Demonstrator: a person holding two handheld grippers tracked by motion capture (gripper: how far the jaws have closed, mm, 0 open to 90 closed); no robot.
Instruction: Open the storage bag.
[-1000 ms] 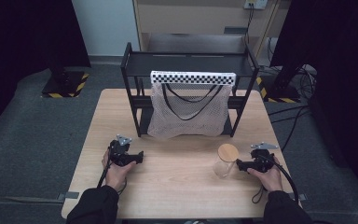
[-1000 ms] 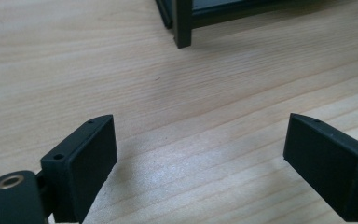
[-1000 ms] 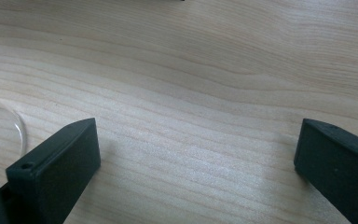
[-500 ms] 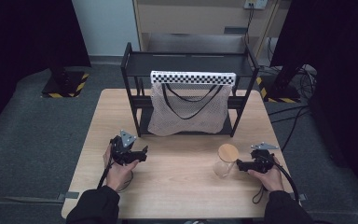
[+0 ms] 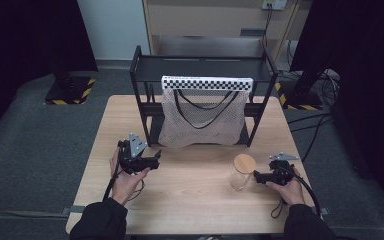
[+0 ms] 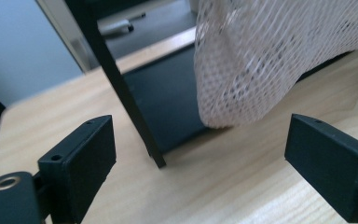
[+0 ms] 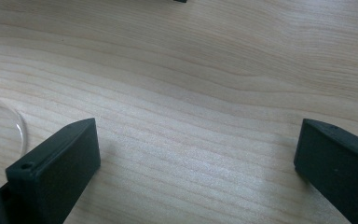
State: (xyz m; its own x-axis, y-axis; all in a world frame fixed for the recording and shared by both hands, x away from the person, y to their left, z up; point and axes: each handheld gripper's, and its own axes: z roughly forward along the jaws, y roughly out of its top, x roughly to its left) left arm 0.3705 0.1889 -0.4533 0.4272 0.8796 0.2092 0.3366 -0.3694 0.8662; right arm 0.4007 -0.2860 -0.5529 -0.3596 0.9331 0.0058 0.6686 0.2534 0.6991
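Left gripper view: left gripper [image 6: 200, 154] jaws wide apart, holding nothing, aimed at the mesh bag [image 6: 279, 60] hanging off the black rack [image 5: 145, 85]. Right gripper [image 7: 198, 163] jaws also spread wide, empty, glass jar [image 5: 242, 172] just beside it.

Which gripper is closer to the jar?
The right gripper: its open jaws sit just beside the glass jar with the wooden lid. The left gripper, also open, is across the table, pointing at the mesh bag.

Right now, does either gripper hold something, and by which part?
Nothing is held. The left gripper and the right gripper are open, with only table between the jaws.
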